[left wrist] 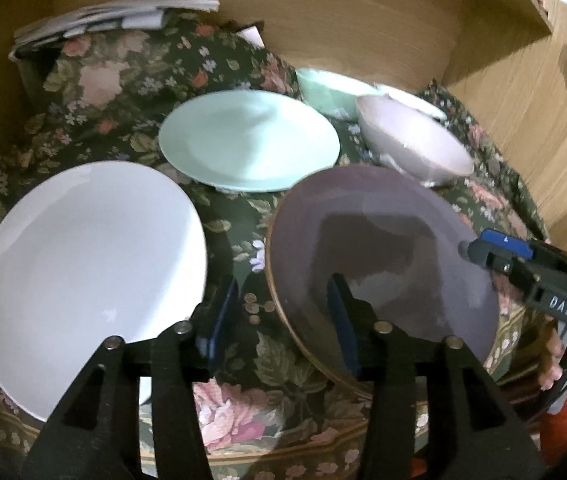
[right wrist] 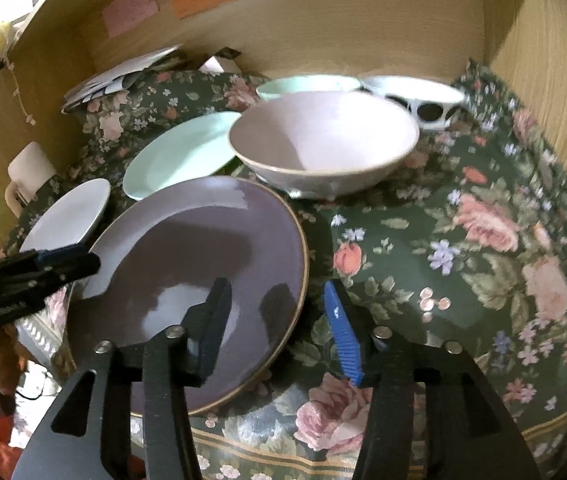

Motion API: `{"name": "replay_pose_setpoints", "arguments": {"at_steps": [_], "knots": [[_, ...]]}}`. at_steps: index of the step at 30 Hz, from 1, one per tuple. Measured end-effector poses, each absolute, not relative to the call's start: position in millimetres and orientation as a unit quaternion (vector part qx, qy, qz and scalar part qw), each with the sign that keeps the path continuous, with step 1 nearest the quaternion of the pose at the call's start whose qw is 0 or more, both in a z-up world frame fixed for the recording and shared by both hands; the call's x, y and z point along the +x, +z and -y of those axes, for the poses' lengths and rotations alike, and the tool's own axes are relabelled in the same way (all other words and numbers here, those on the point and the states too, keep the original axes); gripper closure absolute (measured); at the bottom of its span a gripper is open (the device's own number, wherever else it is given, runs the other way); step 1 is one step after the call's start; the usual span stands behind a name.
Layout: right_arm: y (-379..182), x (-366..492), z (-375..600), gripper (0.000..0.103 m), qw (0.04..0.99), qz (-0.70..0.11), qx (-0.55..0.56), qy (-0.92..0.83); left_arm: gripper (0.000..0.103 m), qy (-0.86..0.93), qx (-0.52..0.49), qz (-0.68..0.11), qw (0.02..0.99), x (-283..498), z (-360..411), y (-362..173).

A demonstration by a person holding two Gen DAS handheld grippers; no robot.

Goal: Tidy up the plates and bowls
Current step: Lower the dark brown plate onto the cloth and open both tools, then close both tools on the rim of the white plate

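Note:
A purple plate (left wrist: 383, 248) with a brown rim lies on the floral cloth (left wrist: 283, 380). My left gripper (left wrist: 281, 284) straddles its left rim, jaws open and pads clear of it. My right gripper (right wrist: 275, 284) straddles the right rim of the purple plate (right wrist: 203, 240), also open, its pads not touching. Each gripper shows in the other's view, the right gripper (left wrist: 467, 248) and the left gripper (right wrist: 91, 262). A white plate (left wrist: 91, 280) lies at left and a mint plate (left wrist: 249, 142) behind. A pink bowl (right wrist: 323, 140) stands behind the purple plate, with a mint bowl (right wrist: 307, 82) and a white patterned bowl (right wrist: 415, 96) further back.
Wooden walls (right wrist: 343, 20) close the back and right sides. A stack of papers (left wrist: 115, 20) lies at the back left, and a white object (right wrist: 29, 168) stands by the left wall. Bare floral cloth (right wrist: 463, 260) stretches to the right. A person's fingers (left wrist: 551, 364) hold the right gripper.

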State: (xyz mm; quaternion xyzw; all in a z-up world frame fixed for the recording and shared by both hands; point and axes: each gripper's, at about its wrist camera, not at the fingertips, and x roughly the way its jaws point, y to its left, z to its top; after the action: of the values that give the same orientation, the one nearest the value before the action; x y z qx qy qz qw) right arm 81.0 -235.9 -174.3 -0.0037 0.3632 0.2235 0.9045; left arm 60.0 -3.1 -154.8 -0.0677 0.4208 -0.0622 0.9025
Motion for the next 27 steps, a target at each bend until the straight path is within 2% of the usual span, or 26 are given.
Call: {"name": "replay_pose_setpoints", "arguments": {"at_steps": [7,10,13,19,27], "knots": [[-144.5,66.6,218.2,0.041,0.919,-0.311,-0.027,0.241,0.033,-0.043,-0.082,-0.365,0.926,43.5,-14.8,-124.1],[-134.5,63.1,206.0,0.030,0.921,-0.293,-0.025,0.254,0.023,-0.025,-0.083,-0.346,0.934,35.6,-28.9,-115.1],[-129.8,61.1,192.2,0.030,0.922,-0.282,-0.026,0.265,0.018,-0.003,-0.084,-0.332,0.940,25.5,-45.8,-108.2],[-126.7,63.5,159.3,0.030,0.910,-0.282,-0.019,0.304,0.013,0.050,-0.067,-0.314,0.946,6.6,-76.2,-104.6],[-126.3,74.3,113.8,0.030,0.889,-0.293,-0.030,0.351,0.013,0.102,-0.075,-0.326,0.937,-8.8,-114.9,-118.0]]}}
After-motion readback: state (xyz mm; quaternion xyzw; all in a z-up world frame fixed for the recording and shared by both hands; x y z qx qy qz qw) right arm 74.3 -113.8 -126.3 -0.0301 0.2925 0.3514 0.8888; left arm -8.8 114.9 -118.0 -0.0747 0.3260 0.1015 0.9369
